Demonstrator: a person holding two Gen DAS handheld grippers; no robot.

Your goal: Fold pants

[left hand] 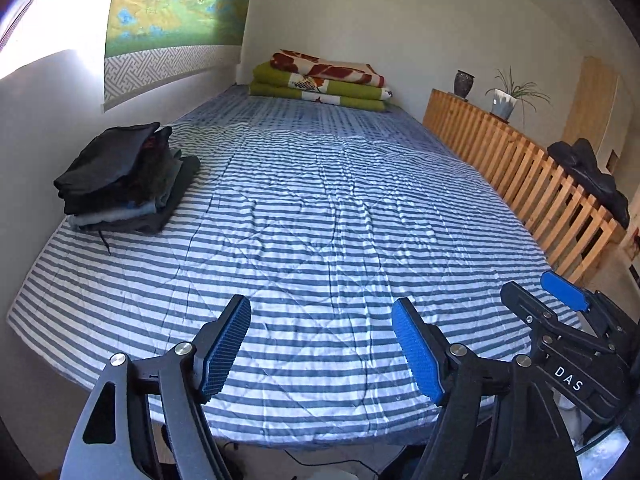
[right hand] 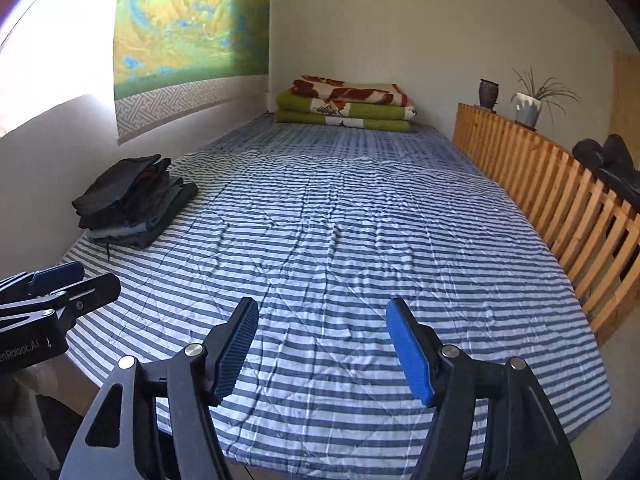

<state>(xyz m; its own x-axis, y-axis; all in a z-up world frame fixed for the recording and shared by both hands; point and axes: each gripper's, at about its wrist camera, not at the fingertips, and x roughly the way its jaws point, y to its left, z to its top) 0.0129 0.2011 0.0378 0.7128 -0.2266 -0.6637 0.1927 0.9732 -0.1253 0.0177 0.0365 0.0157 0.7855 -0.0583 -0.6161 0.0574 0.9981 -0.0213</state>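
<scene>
Both the left gripper (left hand: 322, 346) and right gripper (right hand: 322, 346) hover spread and empty over the striped bed (left hand: 320, 208); a careless grab could topple the stack of folded clothes (left hand: 124, 180).

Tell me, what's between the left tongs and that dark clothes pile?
Only bare striped bedcover lies between the left tongs and the clothes pile; the left wrist view shows it.

Striped bed cover (left hand: 320, 208), wrinkled. Folded green blankets (left hand: 320, 88) stacked at far end. Landscape wall hanging (left hand: 176, 12) on left wall. Wooden slatted rail (left hand: 520, 164) along right side; dark vase (left hand: 464, 84) and potted plant (left hand: 506, 100) on top.
</scene>
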